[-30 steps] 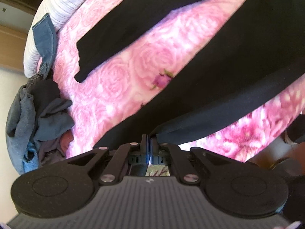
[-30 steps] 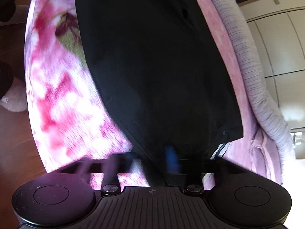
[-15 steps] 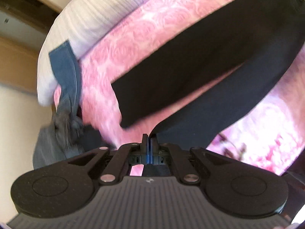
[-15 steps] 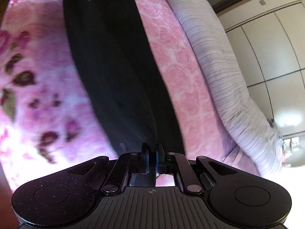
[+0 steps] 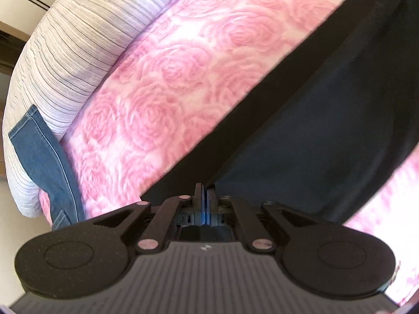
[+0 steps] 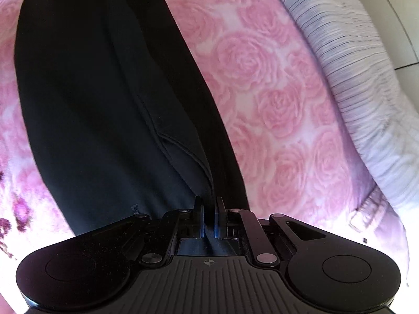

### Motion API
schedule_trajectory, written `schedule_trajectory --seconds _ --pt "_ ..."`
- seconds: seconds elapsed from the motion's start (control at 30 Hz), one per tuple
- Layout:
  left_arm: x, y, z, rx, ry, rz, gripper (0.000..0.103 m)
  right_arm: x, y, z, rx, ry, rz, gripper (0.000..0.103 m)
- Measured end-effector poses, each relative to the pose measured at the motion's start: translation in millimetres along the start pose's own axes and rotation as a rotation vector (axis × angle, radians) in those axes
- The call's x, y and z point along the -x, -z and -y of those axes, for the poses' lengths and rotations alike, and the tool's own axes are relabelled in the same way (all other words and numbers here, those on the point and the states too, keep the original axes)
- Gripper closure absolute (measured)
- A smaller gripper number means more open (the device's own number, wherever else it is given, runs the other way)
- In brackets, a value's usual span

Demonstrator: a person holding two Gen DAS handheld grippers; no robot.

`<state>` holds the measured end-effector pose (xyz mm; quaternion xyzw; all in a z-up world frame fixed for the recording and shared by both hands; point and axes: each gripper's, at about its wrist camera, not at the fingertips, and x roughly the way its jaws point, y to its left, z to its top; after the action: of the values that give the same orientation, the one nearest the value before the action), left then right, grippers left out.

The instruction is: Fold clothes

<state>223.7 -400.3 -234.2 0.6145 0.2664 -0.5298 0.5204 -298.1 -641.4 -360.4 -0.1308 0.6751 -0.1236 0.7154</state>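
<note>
The black garment [image 5: 327, 120] is a smooth, matte, thin cloth, lying in long flat panels over a plush pink blanket [image 5: 183, 78] with a raised pattern of roses. It runs away from both grippers, spread across the bed.

The left gripper [image 5: 205, 196] has its two dark fingers pressed flat together, and an edge of the black cloth comes right down to them on the side toward the right; the fabric seems pinched there, though the very nip is hard to make out. Ahead of it the garment shows two layers: a darker strip beneath and a slightly bluish, softer-looking panel on top.

The right gripper [image 6: 208, 205] is clamped on the black garment [image 6: 104, 91], a bunched fold of cloth standing between its nearly closed fingers and trailing back under the gripper body. Here a stitched seam and a curved hem show just ahead of the fingers, details the left view does not give.

Only the left view shows a strip of blue denim [image 5: 42, 154] with pale stitching, hanging far off to the left over a ribbed, grey-striped white cover [image 5: 78, 41]. The right view shows that same striped cover [image 6: 353, 60] off to the right, gathered at its edge, and dark purple blossoms in the blanket [image 6: 262, 91] at the far left.
</note>
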Motion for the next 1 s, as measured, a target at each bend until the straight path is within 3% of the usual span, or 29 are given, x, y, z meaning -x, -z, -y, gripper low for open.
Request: schedule_trajectory --seconds 0.17,0.3,0.4,0.43,0.47,0.57,0.67,0.77,0.9,1.0 --pt "-42.6 -20.1 -9.6 0.063 0.028 -0.063 0.102 -36.5 -9.8 52.8 -0.155 -0.121 0.013 0.098" --pt "-79.9 -32.4 -5.7 0.117 0.005 -0.098 0.1 -71.2 -11.7 75.2 -0.225 -0.193 0.012 0.094" --pt "-100.7 -40.2 -1.1 0.126 -0.062 -0.127 0.089 -92.8 -10.9 83.6 -0.322 -0.165 0.015 0.074" --pt "-104.9 -42.1 -1.3 0.133 -0.081 -0.134 0.083 -96.5 -9.1 87.2 -0.37 -0.132 0.017 0.061" --pt "-106.9 -43.5 -4.2 0.151 -0.089 -0.142 0.082 -98.1 -5.9 91.4 -0.425 -0.112 0.022 0.055" --pt "-104.9 -47.4 -18.8 0.213 -0.123 -0.143 0.077 -90.6 11.6 106.0 -0.599 -0.128 0.05 0.054" --pt "-88.1 -50.4 -43.3 0.338 -0.181 -0.095 0.077 -74.6 22.5 111.2 -0.686 -0.064 0.048 0.053" --pt "-69.9 -51.9 -58.2 0.412 -0.175 -0.058 0.076 -50.7 24.1 105.3 -0.764 -0.047 0.105 0.053" --pt "-47.0 -44.1 -41.2 0.292 -0.158 -0.041 0.074 -25.6 -2.7 69.0 -0.695 -0.108 0.205 0.053" --pt "-30.0 -21.5 -23.0 0.229 -0.129 -0.06 0.067 -19.2 -32.9 34.3 -0.593 -0.168 0.247 0.053"
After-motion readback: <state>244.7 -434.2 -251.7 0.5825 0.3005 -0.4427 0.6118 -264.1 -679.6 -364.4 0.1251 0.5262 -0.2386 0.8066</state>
